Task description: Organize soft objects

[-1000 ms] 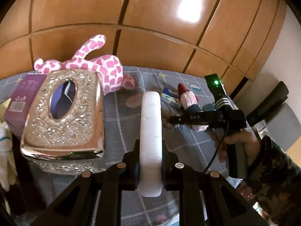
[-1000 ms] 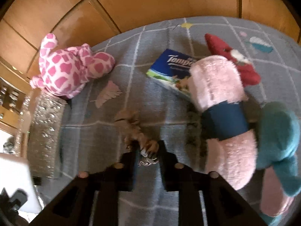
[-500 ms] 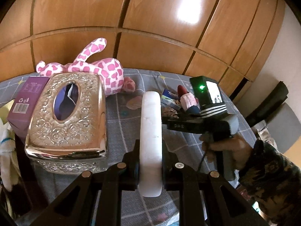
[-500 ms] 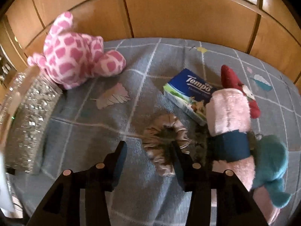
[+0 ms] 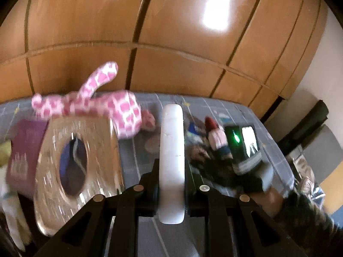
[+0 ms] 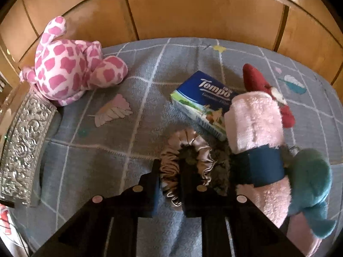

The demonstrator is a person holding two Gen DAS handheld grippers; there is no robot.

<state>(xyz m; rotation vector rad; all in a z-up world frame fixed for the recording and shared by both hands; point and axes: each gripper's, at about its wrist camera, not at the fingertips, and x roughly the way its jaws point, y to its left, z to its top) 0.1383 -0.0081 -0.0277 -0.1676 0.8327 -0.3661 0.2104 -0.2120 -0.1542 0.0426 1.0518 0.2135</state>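
Observation:
A beige satin scrunchie (image 6: 199, 147) lies on the grey checked bedspread (image 6: 120, 150). My right gripper (image 6: 170, 182) points down at it, its jaws closing with the scrunchie's left band pinched between them. My left gripper (image 5: 171, 184) is shut on a white slab (image 5: 172, 141) held edge-on above the bed; this view is blurred. A pink spotted plush (image 6: 68, 68) lies at the back left. To the right of the scrunchie are a pink rolled towel with a blue band (image 6: 255, 124), a red plush (image 6: 255, 77) and a teal plush (image 6: 310, 184).
A blue Tempo tissue pack (image 6: 203, 96) lies just behind the scrunchie. A silver embossed tissue box (image 5: 75, 156) stands at the left beside a purple box (image 5: 23, 154). Wooden wardrobe panels (image 5: 171, 42) rise behind the bed. A hand (image 5: 276, 197) in a patterned sleeve holds the right gripper.
The right jaws opened, let the scrunchie drop flat, then closed on its left band. The left gripper moved with the white slab, blurring its view.

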